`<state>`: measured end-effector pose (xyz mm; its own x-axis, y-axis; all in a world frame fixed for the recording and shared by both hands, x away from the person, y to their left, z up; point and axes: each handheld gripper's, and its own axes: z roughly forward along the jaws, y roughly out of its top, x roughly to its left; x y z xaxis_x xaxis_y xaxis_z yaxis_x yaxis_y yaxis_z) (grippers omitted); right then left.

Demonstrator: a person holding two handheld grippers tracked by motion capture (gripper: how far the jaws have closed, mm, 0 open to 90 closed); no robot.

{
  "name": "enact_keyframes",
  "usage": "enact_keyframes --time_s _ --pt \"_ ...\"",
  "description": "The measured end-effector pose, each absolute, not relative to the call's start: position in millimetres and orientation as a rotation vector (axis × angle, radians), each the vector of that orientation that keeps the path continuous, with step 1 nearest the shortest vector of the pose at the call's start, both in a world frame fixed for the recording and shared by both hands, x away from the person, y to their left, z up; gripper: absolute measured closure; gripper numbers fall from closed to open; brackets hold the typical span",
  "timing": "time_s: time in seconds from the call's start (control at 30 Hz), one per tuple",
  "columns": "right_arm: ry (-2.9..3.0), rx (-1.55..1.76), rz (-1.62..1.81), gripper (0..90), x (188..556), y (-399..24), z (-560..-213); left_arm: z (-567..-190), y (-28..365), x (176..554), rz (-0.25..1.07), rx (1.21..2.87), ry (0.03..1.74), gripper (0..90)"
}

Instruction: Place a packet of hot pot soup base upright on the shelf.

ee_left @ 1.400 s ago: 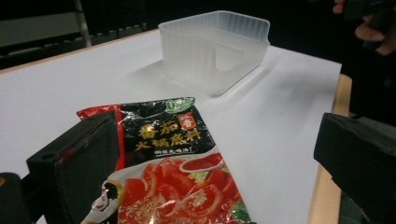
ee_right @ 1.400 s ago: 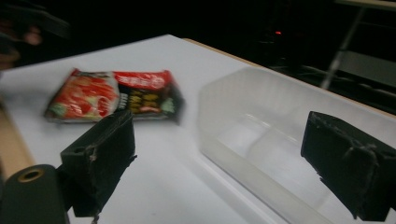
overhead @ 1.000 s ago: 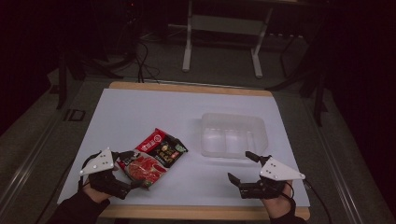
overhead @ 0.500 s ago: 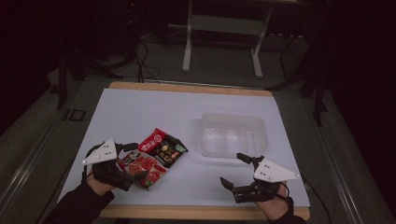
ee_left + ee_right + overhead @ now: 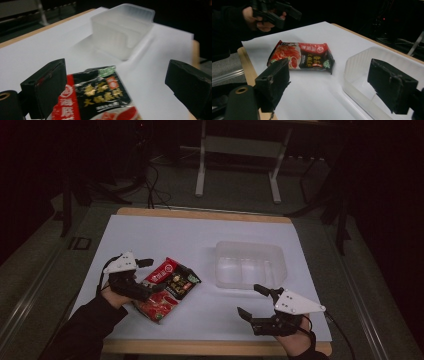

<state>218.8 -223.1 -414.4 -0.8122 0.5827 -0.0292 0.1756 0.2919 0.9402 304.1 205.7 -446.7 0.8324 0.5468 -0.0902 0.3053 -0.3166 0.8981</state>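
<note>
Bench (image 5: 200,232) with a white top and a wooden edge, seen from above, carrying two things: a red-and-black noodle packet (image 5: 167,287) lying flat toward the near left, and a clear plastic container (image 5: 248,265) standing open-topped to its right, the two well apart. The left tool (image 5: 152,276), held in the person's left hand (image 5: 112,295), sits at the packet's left edge, its jaws spread one to the far side and one to the near side of the packet's end; the high view does not settle whether a pad touches the wrapper. In the left gripper view the packet (image 5: 96,97) lies low between the two black jaws, which stand wide apart with white bench top between the packet's right edge and the right-hand jaw, and the clear container (image 5: 122,30) stands farther off beyond the packet. The right tool (image 5: 252,300), held in the right hand (image 5: 295,340), hovers near the bench's front edge, just in front of the container's near wall, with nothing between its jaws; these have just been closing a little yet remain spread. In the right gripper view the packet (image 5: 302,57) lies flat on the white top beyond the jaws, the container (image 5: 372,65) rises at the right, and the left tool (image 5: 277,13) shows at the upper left above the packet's far end.
</note>
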Motion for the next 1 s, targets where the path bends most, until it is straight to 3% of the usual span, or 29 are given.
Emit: enact_keyframes --time_s 0.3,1.0 --pt "2.190 0.703 1.542 20.8 216.9 -225.2 -410.7 -460.0 200.3 333.3 0.289 1.980 0.777 6.3" --pt "2.189 0.700 1.556 23.3 214.6 -225.4 -410.8 -502.4 200.1 391.8 0.229 2.119 0.992 39.6"
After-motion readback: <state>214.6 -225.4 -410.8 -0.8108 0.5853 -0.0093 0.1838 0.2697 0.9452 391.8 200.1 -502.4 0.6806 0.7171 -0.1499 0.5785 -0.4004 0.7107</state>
